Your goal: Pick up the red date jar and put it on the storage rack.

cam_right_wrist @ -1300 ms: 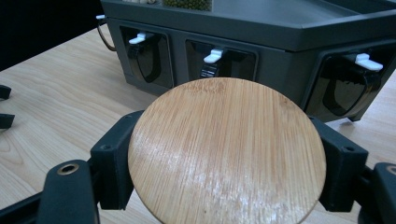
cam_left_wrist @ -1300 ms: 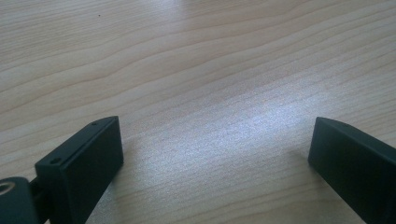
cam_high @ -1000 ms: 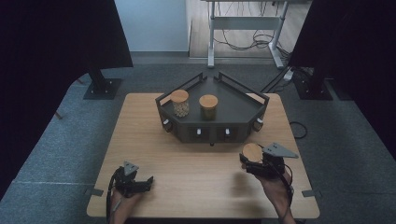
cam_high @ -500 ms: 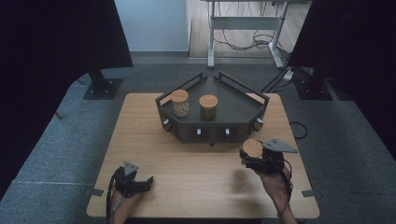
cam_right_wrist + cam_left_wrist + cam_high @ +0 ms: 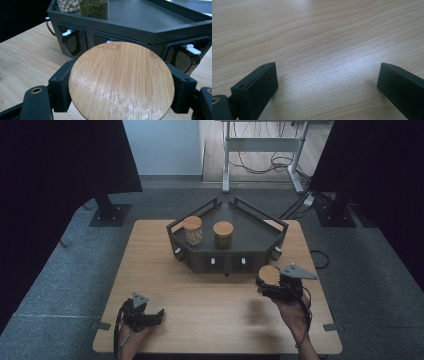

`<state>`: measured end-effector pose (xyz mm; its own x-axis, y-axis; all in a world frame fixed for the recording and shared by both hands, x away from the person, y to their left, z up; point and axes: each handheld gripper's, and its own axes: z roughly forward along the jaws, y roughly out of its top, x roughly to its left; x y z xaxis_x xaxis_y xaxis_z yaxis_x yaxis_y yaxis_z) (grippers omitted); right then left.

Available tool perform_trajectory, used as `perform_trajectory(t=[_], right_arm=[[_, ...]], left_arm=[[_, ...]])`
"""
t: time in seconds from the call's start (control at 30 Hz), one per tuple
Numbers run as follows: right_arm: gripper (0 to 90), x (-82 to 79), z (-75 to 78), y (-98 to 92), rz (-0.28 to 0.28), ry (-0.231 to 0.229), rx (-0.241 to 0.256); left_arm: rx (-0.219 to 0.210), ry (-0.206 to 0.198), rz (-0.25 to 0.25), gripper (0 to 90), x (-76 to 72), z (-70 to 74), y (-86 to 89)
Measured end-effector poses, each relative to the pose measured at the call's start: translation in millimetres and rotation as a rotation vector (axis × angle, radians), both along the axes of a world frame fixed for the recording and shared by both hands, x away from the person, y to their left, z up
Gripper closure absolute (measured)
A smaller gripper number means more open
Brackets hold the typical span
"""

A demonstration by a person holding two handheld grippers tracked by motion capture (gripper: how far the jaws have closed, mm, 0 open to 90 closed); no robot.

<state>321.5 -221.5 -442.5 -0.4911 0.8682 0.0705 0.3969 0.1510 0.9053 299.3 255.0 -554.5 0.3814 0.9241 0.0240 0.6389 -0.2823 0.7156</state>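
Right tongs (image 5: pixel 270 281) now nearer tray (image 5: pixel 260 237), jaws clamping bamboo-lidded jar (image 5: pixel 121 81).

The tabletop (image 5: pixel 317 37) is pale wood with fine wavy grain and a soft satin sheen where light falls on it. The round lid (image 5: pixel 121 81) between the right gripper's (image 5: pixel 121 85) matt black plastic fingers (image 5: pixel 62 87) is striped bamboo, smooth and faintly glossy. At twelve o'clock beyond it, the dark tray (image 5: pixel 175 27) looks matt and smooth, with glossy black windows and white plastic latches.
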Motion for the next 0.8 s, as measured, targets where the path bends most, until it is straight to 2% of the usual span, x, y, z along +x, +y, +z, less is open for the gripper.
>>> perform_trajectory(t=[0.8], right_arm=[[22.7,14.3,13.5,3.7,0.003,-0.008,0.007]], left_arm=[[-0.002,-0.002,0.002,2.8,0.1,-0.1,-0.2]])
